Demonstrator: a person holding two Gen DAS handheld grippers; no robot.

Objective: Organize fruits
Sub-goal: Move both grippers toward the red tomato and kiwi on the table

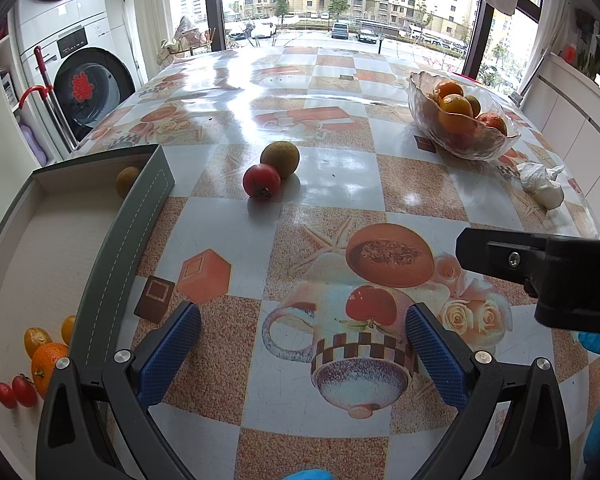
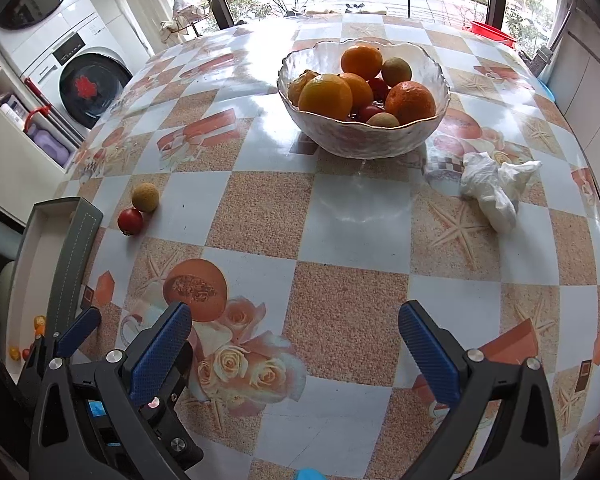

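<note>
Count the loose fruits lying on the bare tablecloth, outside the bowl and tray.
2: a red tomato touching a brownish round fruit, side by side on the tablecloth just right of the tray. None seems hidden.

Only legible sign: red double-happiness character (囍) sticker (image 1: 82,85) on washing machine door (image 1: 94,92), about 10 o'clock in the left wrist view. Control panel markings above it too small to read. No other text found.
</note>
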